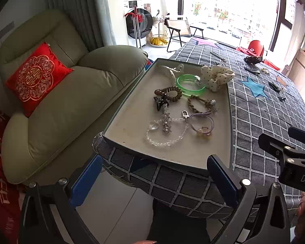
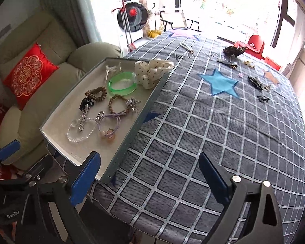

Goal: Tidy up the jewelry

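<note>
— Holding anything, either gripper?
— No; left gripper [image 1: 154, 178] and right gripper [image 2: 149, 175] both gape, unloaded. Green bangle [image 1: 190, 85] and bracelets lie inside the tray [image 1: 130, 122] on the checked cloth [image 2: 213, 142].

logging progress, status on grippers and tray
Left gripper and right gripper open, empty. Tray holds several pieces; hair clips loose on tablecloth. Path unobstructed.

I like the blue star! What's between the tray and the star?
Nothing: only bare checked cloth lies between the tray and the star, plain in the right wrist view.
</note>
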